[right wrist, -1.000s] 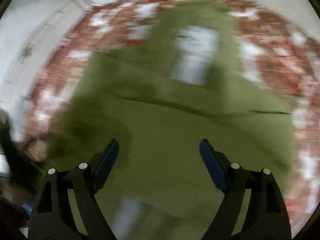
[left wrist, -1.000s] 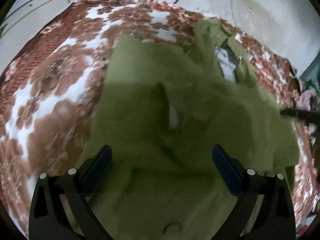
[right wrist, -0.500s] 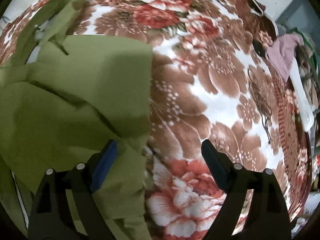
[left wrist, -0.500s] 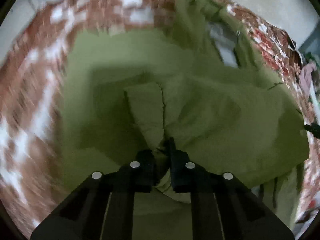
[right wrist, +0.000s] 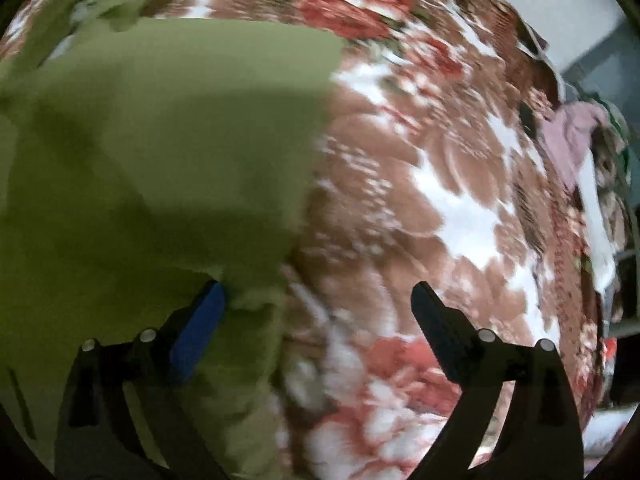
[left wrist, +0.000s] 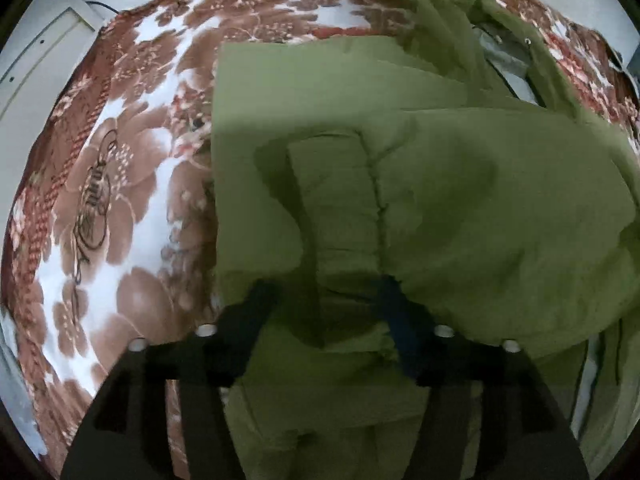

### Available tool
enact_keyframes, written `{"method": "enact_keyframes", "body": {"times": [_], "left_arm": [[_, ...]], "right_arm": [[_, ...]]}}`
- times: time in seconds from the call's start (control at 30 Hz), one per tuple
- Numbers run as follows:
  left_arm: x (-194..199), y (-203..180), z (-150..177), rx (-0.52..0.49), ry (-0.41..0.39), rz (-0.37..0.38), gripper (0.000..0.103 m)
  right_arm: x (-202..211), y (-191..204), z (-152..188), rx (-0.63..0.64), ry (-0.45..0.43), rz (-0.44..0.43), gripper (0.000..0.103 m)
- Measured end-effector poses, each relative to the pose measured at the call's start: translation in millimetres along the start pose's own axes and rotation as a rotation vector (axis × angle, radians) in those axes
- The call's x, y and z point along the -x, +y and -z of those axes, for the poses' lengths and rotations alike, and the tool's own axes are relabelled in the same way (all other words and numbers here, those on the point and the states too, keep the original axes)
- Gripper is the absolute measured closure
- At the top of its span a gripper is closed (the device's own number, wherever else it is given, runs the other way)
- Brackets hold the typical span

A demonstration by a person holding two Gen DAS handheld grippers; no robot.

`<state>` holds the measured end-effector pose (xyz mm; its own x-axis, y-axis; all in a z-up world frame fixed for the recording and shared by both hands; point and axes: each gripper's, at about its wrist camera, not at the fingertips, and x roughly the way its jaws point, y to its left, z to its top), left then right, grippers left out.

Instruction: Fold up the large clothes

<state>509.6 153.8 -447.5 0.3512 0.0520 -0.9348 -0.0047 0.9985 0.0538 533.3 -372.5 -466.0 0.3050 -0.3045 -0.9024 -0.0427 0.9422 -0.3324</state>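
Half a second ago the left gripper point(left wrist: 326, 296) pinched the green garment point(left wrist: 460, 200); now both it and the right gripper point(right wrist: 316, 300) gape empty over it on the floral bedspread point(right wrist: 460, 208), so that fold looks laid.

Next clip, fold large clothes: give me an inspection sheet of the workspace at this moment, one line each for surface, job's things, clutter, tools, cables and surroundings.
Surface: floral blanket, brown, red and white, spread under everything.
Job's things: one large green garment, partly folded over itself, with a pale lining showing at its far end.
Clutter: pink cloth at the blanket's far right edge.
Tools: left tool open, over the garment; right tool open, straddling the garment's edge, with one finger over fabric and the other over blanket. Neither holds anything.
Cables: a thin dark cable against the wall beyond the blanket.
Surroundings: pale wall behind; the right wrist view is motion-blurred.
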Motion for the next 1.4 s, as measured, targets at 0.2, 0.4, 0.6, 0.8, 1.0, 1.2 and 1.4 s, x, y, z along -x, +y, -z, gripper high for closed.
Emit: {"method": "enact_keyframes", "body": {"times": [0.2,0.4,0.6,0.8,1.0,1.2,1.4], "left_arm": [[46,3,1,0.012,-0.096,-0.004,0.021],[75,-27,-32,-0.036,-0.207,0.085,0.011],[6,-74,-31,-0.096,-0.066,0.103,0.011],[-33,-71,-16,-0.152,-0.042,0.024,0.007],[-26,-42,-15,-0.095,-0.018,-0.015,0.004],[23,-34,-59,-0.1,-0.092,0.054,0.006],[14,-48,-151,-0.136,-0.11,0.123,0.006]], "right_arm": [[31,-17,-11,-0.061,-0.047,-0.075,0.012],[65,36,-67,-0.055,-0.15,-0.193,0.011],[7,67,-97,-0.078,-0.058,-0.16,0.011],[-18,48,-90,-0.032,-0.071,-0.154,0.005],[-12,27,-93,-0.042,-0.091,-0.198,0.005],[32,18,-127,-0.041,-0.149,-0.28,0.005],[50,39,-208,-0.015,-0.208,-0.339,0.005]]}}
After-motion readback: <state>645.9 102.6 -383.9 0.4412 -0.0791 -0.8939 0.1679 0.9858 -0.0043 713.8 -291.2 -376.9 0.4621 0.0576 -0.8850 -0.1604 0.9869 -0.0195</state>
